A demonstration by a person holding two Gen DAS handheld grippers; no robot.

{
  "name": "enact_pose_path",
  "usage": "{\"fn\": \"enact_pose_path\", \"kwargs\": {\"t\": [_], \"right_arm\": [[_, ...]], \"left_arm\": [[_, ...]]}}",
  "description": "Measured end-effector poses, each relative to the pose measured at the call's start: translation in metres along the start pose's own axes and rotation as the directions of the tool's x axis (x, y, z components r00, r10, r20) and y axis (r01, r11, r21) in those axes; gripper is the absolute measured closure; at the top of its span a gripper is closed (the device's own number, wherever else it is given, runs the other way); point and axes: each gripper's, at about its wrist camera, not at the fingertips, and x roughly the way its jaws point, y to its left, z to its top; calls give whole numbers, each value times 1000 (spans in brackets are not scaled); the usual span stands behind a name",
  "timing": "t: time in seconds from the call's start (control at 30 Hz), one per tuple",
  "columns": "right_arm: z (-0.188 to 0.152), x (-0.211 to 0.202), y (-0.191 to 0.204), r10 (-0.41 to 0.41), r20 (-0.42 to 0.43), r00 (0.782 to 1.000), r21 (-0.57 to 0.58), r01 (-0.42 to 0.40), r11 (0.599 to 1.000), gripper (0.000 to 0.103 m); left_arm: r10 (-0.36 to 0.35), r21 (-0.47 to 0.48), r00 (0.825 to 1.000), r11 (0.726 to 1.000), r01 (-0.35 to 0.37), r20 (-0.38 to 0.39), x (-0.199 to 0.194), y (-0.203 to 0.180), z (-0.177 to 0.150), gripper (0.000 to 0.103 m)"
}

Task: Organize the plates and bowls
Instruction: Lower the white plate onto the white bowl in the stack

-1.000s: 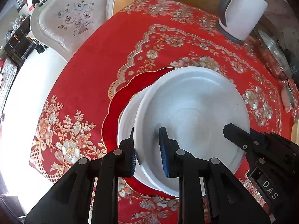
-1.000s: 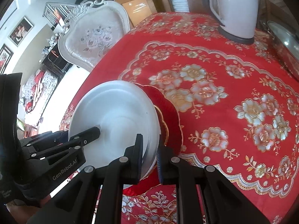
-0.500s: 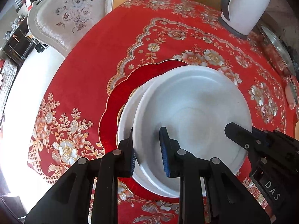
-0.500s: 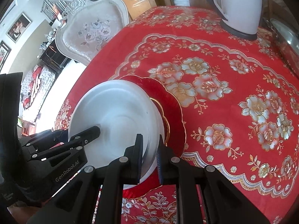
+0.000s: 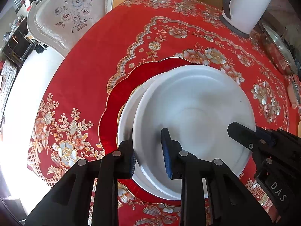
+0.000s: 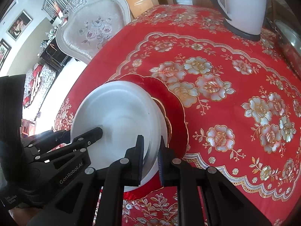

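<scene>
1. The red plate [image 5: 120, 94] lies mostly covered by the white dishes stacked on it; only its scalloped rim shows.
2. The lower white dish [image 5: 128, 116] shows as a thin crescent under the top white plate [image 5: 197, 113].
3. The kettle [image 6: 242, 5] is cut off by the top edge in the right wrist view.
4. A metal lid [image 5: 278, 43] at the right edge is partly cropped.
5. A pale object [image 5: 293, 96] at the right edge is too cropped to identify.
</scene>
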Motion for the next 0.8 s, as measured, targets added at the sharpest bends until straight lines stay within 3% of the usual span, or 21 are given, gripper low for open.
{"fn": "enact_pose_path", "kwargs": {"t": [0.8], "right_arm": [[2,-10,3,-6,25,1000,-30,7,1000,88]], "left_arm": [[6,12,1000,1000,-6,-3,2,2,0,76]]}}
